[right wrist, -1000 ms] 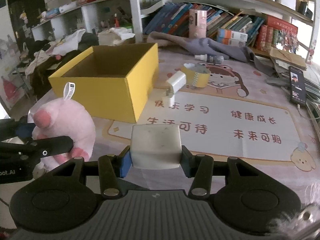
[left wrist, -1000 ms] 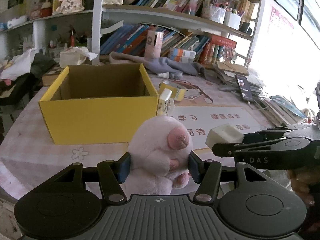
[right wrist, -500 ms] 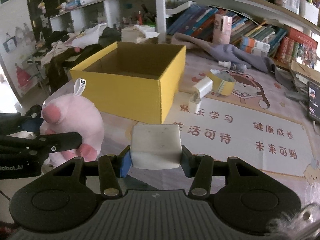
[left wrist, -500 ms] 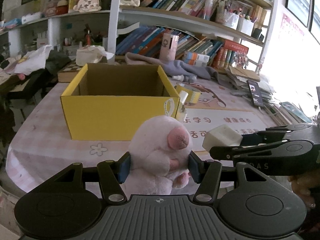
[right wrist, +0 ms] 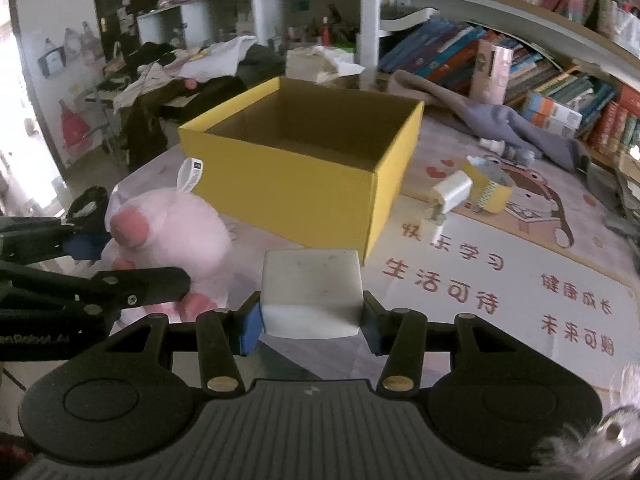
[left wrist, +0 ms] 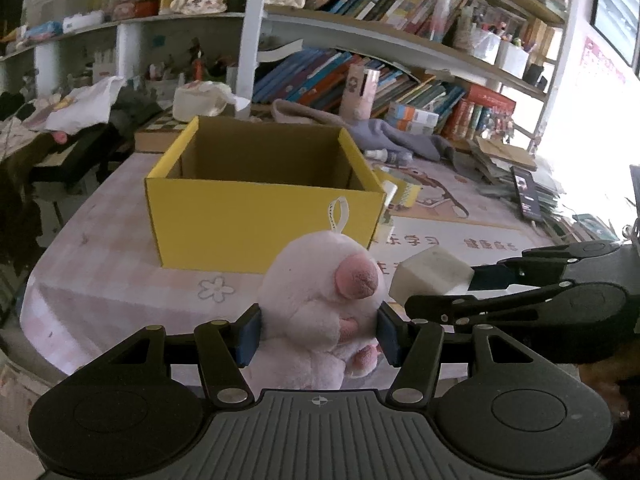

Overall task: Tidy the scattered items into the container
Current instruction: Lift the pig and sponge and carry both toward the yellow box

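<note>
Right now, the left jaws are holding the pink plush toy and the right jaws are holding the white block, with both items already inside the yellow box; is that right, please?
Not quite. The grips are as you say, but neither item is inside the yellow box. The right wrist view shows the pink plush toy and the white block both held in front of it, short of its near wall.

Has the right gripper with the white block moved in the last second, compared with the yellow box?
Yes. The right gripper, shut on the white block, has shifted leftward along the yellow box.
</note>
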{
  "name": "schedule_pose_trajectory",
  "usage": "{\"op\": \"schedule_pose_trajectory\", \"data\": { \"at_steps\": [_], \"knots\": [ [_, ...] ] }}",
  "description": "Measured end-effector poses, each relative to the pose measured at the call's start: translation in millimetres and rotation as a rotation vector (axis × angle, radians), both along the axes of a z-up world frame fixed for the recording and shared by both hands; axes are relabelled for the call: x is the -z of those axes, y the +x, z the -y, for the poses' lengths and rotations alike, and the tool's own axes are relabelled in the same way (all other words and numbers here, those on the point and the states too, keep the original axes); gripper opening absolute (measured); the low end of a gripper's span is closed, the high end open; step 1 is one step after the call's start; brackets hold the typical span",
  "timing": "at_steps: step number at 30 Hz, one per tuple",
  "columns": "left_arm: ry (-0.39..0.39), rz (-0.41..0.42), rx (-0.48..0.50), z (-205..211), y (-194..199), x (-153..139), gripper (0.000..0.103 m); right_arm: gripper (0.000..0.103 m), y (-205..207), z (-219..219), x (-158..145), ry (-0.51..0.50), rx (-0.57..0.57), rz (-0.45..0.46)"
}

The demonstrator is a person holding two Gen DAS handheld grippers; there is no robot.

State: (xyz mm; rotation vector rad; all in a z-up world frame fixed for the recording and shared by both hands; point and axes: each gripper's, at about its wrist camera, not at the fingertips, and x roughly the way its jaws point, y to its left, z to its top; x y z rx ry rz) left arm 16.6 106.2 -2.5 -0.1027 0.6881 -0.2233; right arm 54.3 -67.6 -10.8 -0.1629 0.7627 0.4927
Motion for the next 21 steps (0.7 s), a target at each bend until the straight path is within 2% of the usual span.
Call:
{"op": "schedule_pose_trajectory", "data": {
  "at_steps": [13,21],
  "knots": [
    [0.023,0.012,-0.045,-14,23,-2,0.058,0.047,30,-20,-1,0.008,-0.072,0.023],
    [0.049,0.101,-0.041,-18,48,-20,0.058,0.047,53,-29,-17,0.010,-0.110,0.117]
  ]
}}
